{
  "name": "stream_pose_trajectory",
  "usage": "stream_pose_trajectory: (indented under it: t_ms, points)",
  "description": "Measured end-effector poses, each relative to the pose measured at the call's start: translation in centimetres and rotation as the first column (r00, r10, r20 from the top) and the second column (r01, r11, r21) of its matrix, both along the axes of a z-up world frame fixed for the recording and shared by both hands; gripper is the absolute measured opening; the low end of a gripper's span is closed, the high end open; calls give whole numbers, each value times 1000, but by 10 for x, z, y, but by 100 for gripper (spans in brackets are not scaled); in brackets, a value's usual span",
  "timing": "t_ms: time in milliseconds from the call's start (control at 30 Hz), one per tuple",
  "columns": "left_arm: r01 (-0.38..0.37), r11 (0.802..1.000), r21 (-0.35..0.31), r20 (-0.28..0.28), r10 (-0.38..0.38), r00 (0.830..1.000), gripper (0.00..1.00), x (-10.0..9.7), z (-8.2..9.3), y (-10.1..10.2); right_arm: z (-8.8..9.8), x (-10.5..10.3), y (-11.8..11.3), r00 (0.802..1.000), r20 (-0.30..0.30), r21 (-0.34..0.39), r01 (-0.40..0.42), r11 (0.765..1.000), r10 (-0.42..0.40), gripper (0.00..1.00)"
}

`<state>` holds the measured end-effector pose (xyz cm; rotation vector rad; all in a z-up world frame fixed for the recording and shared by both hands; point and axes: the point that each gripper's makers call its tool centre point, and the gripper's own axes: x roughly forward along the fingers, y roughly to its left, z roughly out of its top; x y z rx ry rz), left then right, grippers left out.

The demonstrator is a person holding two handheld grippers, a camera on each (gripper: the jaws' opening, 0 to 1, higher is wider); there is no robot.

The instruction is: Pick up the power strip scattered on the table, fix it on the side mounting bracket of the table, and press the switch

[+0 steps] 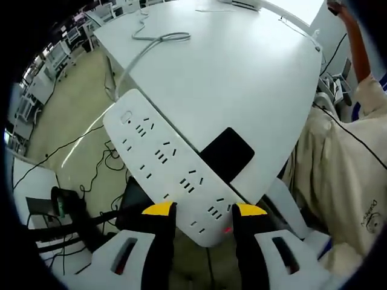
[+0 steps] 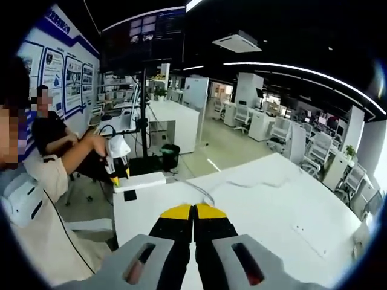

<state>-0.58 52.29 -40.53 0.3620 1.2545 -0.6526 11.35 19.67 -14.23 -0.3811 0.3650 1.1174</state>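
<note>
A long white power strip (image 1: pixel 160 157) with several sockets lies slanted along the near edge of the white table (image 1: pixel 230 66). Its end, where a small red light shows, sits between the yellow-tipped jaws of my left gripper (image 1: pixel 205 209), which is shut on it. A black square pad (image 1: pixel 227 154) sits on the table edge right beside the strip. The strip's grey cable (image 1: pixel 158 39) loops across the tabletop. In the right gripper view the left gripper (image 2: pixel 116 175) holds the power strip (image 2: pixel 142 181) at the table's far edge, next to the black pad (image 2: pixel 129 195). My right gripper (image 2: pixel 194 210) is shut on nothing, above the table.
A person in a beige shirt (image 1: pixel 344 175) stands at the table's right side. Black cables (image 1: pixel 100 169) and a black stand (image 1: pixel 66 208) lie on the floor below the edge. Desks and chairs (image 2: pixel 284 130) fill the office behind.
</note>
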Motion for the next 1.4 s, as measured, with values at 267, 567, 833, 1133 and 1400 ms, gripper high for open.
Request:
stream_pose_trajectory:
  t_ms: [267,567,833,1133,1400]
  points:
    - [6,1000,-2,1,-6,1000,42,0,0,0,2,3,27,999,-3,-38,-33,999,33,0]
    - [5,1000,-5,3,-5,1000,42,0,0,0,-4,8,65,997,-18,-87,-80,993,79,0]
    - [5,1000,-12,11,-5,1000,42,0,0,0,-9,14,90,994,-33,-127,-110,986,106,0]
    - [-2,1000,-11,9,2,1000,42,0,0,0,-10,15,119,989,-36,-144,-147,979,144,0]
    - [1,1000,-7,6,-1,1000,42,-1,0,0,-12,15,143,984,-42,-170,-176,970,171,0]
